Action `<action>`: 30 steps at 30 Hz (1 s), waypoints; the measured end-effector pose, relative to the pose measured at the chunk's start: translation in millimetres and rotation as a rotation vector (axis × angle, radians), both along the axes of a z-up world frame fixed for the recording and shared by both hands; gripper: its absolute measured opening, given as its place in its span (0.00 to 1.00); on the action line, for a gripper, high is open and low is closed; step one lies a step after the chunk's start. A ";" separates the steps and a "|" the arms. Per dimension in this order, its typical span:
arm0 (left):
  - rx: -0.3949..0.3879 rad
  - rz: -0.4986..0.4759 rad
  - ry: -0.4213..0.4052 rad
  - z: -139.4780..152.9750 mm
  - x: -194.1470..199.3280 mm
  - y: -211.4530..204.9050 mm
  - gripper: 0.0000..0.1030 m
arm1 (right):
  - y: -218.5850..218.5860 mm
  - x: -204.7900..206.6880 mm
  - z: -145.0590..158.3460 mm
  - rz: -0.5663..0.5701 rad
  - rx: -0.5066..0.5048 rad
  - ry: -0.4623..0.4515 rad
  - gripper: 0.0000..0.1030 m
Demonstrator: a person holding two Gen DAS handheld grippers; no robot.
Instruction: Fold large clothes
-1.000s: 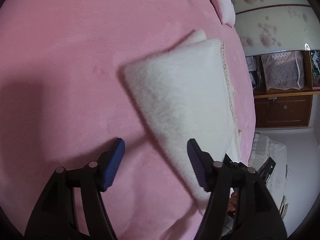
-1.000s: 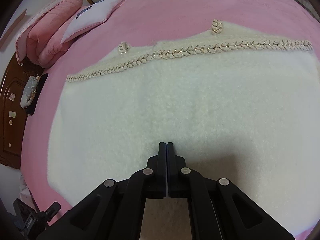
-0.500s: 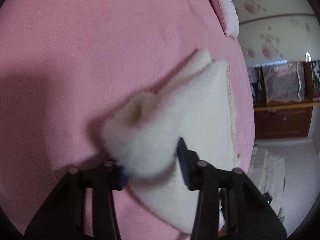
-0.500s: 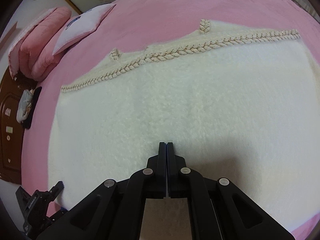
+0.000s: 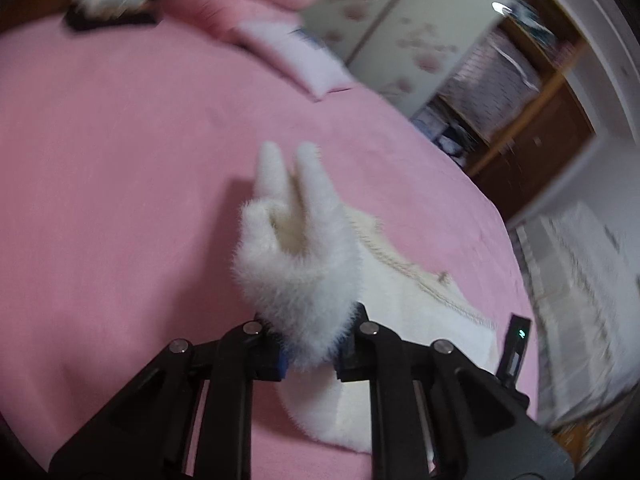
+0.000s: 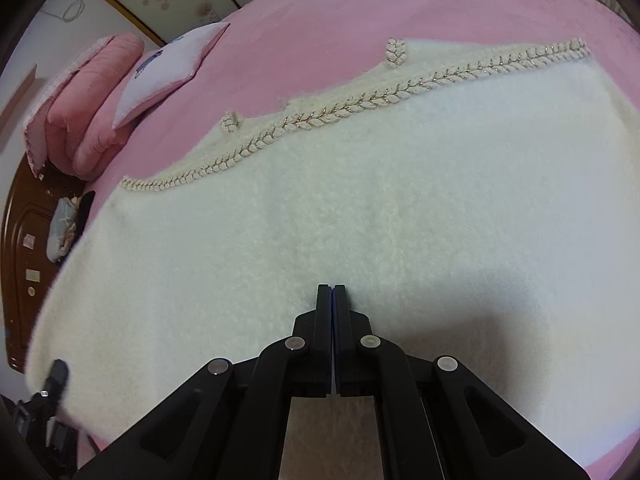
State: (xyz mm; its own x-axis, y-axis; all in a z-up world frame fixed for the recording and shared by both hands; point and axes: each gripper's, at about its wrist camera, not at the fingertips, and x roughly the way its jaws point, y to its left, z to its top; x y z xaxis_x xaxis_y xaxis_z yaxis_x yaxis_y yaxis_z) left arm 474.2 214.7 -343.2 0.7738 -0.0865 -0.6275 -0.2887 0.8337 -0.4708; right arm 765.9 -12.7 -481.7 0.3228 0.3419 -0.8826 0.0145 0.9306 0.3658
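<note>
A fluffy white garment [image 6: 320, 208] with a braided cream trim [image 6: 360, 100] lies folded on a pink bed [image 6: 360, 12]. My left gripper [image 5: 310, 346] is shut on a corner of the garment [image 5: 296, 248], which stands bunched above the jaws and lifted off the bed; the rest of it [image 5: 404, 304] trails down to the right. My right gripper [image 6: 332, 292] is shut with nothing between its jaws and rests on the garment's near part.
Pink bolsters [image 6: 80, 96] and a white pillow [image 6: 168, 68] lie at the head of the bed. A brown wooden cabinet [image 5: 532, 148] and a shelf with bags [image 5: 492, 68] stand past the bed's right edge. A dark headboard [image 6: 20, 248] is at the left.
My left gripper moved onto the garment's corner, closed on it and lifted it off the bed, tilting up toward the room. My right gripper stayed shut in place.
</note>
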 end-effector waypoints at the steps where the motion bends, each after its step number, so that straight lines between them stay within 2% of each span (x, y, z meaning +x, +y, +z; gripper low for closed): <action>1: 0.022 -0.030 -0.026 12.0 0.2 -11.2 0.10 | -1.3 -1.0 0.5 0.005 0.004 -0.004 0.00; 4: 0.097 -0.116 -0.086 44.6 0.1 -52.1 0.09 | -7.2 -2.9 0.0 0.038 0.023 -0.021 0.00; 8: 0.197 -0.229 -0.155 78.8 0.2 -119.8 0.09 | -26.3 -1.8 -4.3 0.032 0.115 0.006 0.00; 11: 0.189 -0.299 -0.177 92.0 -2.0 -165.7 0.09 | -44.1 -0.9 -7.8 0.044 0.163 0.041 0.00; 14: 0.190 -0.363 -0.171 96.3 -10.0 -215.4 0.08 | -68.9 1.1 -19.3 0.081 0.242 0.088 0.00; 17: 0.221 -0.453 -0.137 85.7 -6.1 -270.4 0.08 | -89.4 3.1 -29.6 0.112 0.332 0.129 0.00; 20: 0.263 -0.508 -0.116 76.4 -11.0 -311.6 0.08 | -97.4 2.6 -29.7 0.175 0.334 0.128 0.00; 23: 0.273 -0.546 -0.124 76.4 -21.3 -338.3 0.08 | -121.3 0.4 -38.6 0.144 0.417 0.162 0.00; 25: 0.301 -0.562 -0.123 75.8 -22.2 -353.5 0.08 | -135.9 -0.7 -40.3 0.163 0.455 0.179 0.00; 27: 0.331 -0.574 -0.121 75.5 -22.6 -364.8 0.08 | -147.1 1.5 -38.6 0.201 0.471 0.196 0.00; 30: 0.328 -0.586 -0.123 79.1 -24.5 -382.8 0.08 | -175.8 12.2 -32.0 0.195 0.467 0.196 0.00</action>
State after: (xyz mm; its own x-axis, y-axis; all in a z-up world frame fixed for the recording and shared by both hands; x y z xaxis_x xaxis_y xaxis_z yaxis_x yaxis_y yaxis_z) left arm 449.7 -168.1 -264.1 0.7246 -0.3334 -0.6032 0.2931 0.9412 -0.1681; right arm 778.1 -188.5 -513.6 0.0583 0.7490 -0.6600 -0.0327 0.6622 0.7486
